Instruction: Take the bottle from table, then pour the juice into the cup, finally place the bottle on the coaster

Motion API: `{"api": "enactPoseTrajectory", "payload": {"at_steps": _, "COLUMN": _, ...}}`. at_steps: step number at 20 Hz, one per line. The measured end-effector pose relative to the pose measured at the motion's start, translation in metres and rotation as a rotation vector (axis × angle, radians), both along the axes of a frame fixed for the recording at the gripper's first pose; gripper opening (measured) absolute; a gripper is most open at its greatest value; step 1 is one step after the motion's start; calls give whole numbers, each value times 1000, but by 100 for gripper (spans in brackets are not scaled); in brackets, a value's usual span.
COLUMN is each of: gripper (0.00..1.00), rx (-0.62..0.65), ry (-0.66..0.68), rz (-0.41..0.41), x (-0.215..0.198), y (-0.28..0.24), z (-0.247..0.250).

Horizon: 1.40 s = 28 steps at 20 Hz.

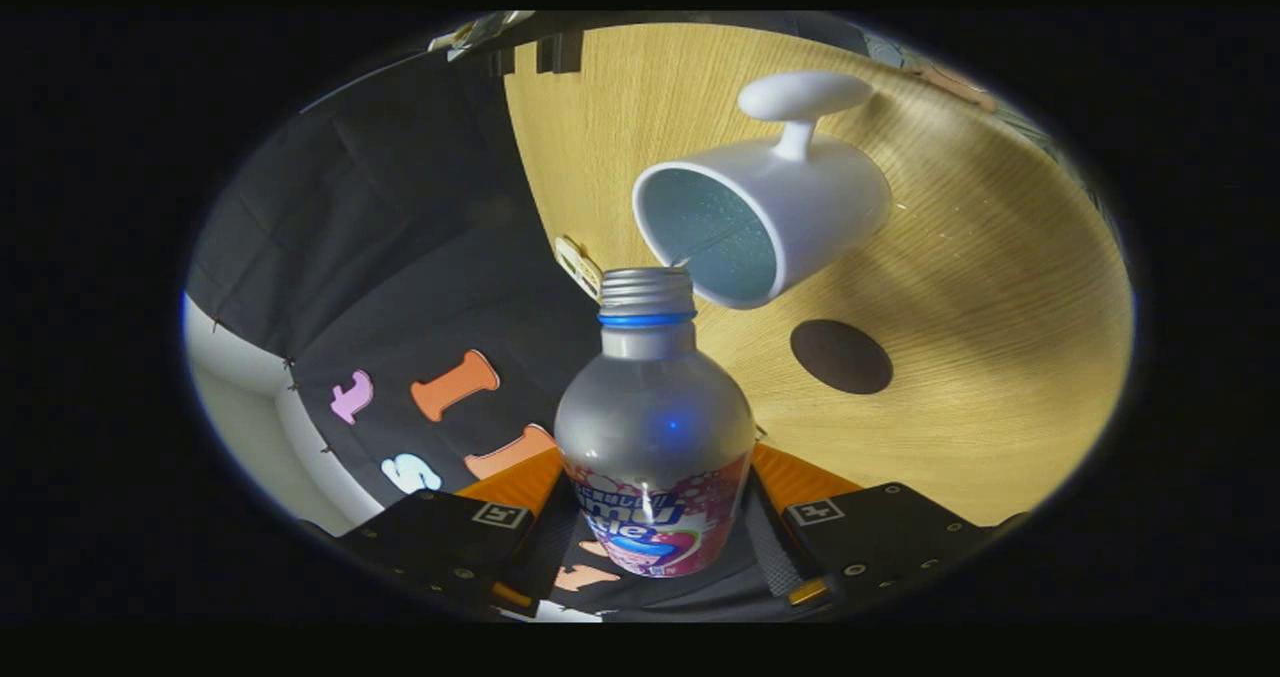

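Note:
My gripper is shut on a silver bottle with a pink and blue label, a blue neck ring and a threaded open mouth. The bottle is tipped over sideways, and its mouth sits right at the rim of a white cup with a handle. The cup stands on the wooden table, just beyond the bottle's mouth; its inside looks pale and speckled. A round dark brown coaster lies on the table beside the cup, apart from it. Both fingers press on the bottle's labelled body.
The booth's black cloth wall runs along the table's far edge. A small pale tag sits at that edge near the bottle's mouth. Bare wood stretches around the coaster.

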<state>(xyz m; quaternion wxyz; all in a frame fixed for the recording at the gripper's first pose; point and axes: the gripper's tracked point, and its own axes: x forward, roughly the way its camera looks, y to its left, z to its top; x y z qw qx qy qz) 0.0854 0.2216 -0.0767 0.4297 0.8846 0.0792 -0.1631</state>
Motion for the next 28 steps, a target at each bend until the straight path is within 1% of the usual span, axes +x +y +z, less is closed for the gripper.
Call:
{"api": "enactPoseTrajectory", "payload": {"at_steps": 5, "gripper": 78, "rx": 9, "ry": -10, "rz": -6, "x": 1, "y": -2, "z": 3}}
{"api": "enactPoseTrajectory", "payload": {"at_steps": 9, "gripper": 79, "rx": 47, "ry": -25, "rz": -35, "x": 2, "y": -7, "z": 7}}
{"api": "enactPoseTrajectory", "payload": {"at_steps": 20, "gripper": 79, "rx": 83, "ry": -15, "rz": -48, "x": 5, "y": -9, "z": 10}}
{"api": "enactPoseTrajectory", "payload": {"at_steps": 28, "gripper": 78, "rx": 93, "ry": -13, "rz": -43, "x": 8, "y": -2, "z": 8}}
